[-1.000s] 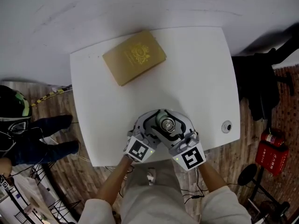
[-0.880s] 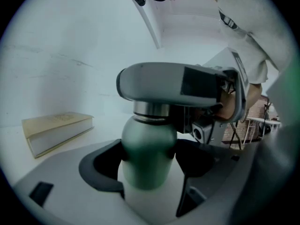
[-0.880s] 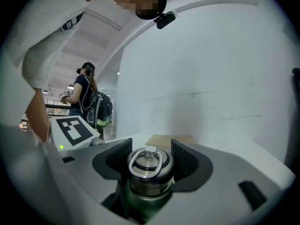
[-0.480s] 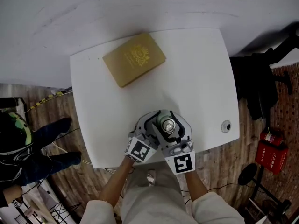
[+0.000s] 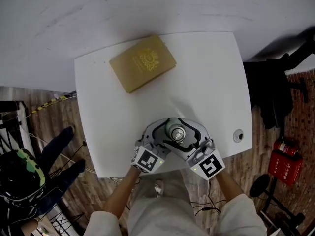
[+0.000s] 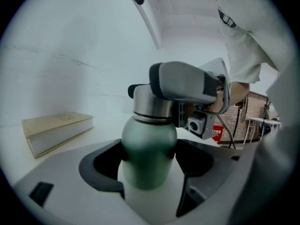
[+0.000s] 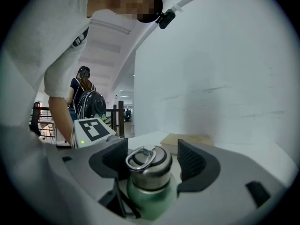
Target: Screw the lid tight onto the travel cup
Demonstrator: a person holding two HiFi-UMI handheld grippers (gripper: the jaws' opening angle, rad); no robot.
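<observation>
A green travel cup [image 5: 175, 131] with a steel lid stands near the table's front edge. My left gripper [image 5: 166, 133] is shut on the cup's green body [image 6: 149, 149], with a dark pad pressed on each side. My right gripper [image 5: 183, 134] reaches in from the right at the height of the lid [image 7: 149, 165], which has a ring handle on top. Its jaws are opening. The lid sits between the ribbed pads [image 7: 191, 160], with a gap showing on the right side.
A tan book [image 5: 142, 62] lies at the back left of the white table [image 5: 206, 82]. A small round fitting [image 5: 238, 134] sits near the table's right front corner. A person with a dark helmet [image 5: 19, 181] is on the floor at the left. A red extinguisher [image 5: 283, 161] stands at the right.
The right gripper swung left round the lid, then back to the right, and its jaws now stand wider. The left gripper and cup kept still. The person at left moved lower.
</observation>
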